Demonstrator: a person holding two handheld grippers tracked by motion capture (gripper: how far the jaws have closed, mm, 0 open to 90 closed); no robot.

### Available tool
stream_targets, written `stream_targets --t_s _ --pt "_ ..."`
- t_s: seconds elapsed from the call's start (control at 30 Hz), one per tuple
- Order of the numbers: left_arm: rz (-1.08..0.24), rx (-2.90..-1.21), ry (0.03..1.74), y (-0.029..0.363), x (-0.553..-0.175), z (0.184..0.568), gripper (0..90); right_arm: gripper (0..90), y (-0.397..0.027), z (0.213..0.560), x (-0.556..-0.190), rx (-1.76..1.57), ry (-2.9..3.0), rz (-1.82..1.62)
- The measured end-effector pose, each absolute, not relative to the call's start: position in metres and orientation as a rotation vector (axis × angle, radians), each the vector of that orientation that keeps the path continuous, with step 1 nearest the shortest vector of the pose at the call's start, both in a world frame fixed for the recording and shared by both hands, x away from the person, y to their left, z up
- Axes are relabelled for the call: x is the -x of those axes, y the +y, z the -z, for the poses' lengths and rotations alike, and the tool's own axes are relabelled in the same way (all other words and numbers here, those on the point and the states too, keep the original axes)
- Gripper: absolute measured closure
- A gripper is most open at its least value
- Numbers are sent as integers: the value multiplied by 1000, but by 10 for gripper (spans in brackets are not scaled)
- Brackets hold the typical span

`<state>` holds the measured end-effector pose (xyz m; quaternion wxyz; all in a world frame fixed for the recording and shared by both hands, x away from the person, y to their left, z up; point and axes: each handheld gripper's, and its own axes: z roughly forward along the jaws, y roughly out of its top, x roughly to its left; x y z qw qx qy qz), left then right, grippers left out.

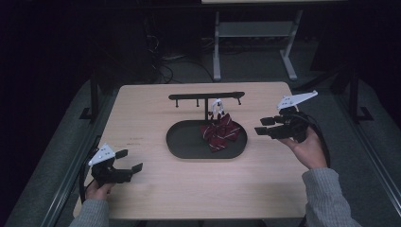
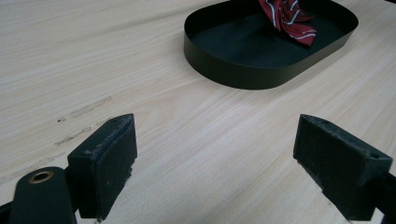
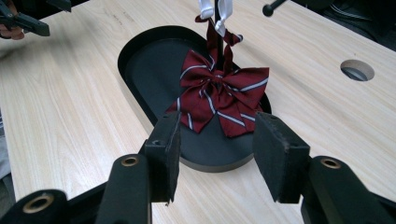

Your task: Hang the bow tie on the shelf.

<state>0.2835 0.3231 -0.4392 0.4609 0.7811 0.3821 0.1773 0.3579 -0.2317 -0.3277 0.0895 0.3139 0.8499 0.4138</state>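
Nearest you, your left gripper [image 1: 124, 166] hovers low over the worktop [image 1: 156, 189], fingers spread wide and empty. Your right gripper [image 1: 265, 126] sits beside the tray [image 1: 182, 142], its fingers partly apart and holding nothing, aimed at the bow tie [image 3: 219, 93]. That bow tie lies in the tray's right end, its strap running up to the stand [image 1: 206, 97] behind. It looks light, soft and floppy; I'd pinch the centre knot, not the loose wings.

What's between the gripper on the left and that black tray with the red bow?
Nothing but bare wooden table. The left gripper view shows plain wood running from the open left gripper to the tray holding the bow.
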Motion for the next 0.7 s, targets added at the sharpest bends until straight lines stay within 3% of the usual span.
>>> stream_targets --t_s 0.7 --pt "-437 -1922 942 323 -283 439 130 490 -248 350 -348 -996 2523 -1238"
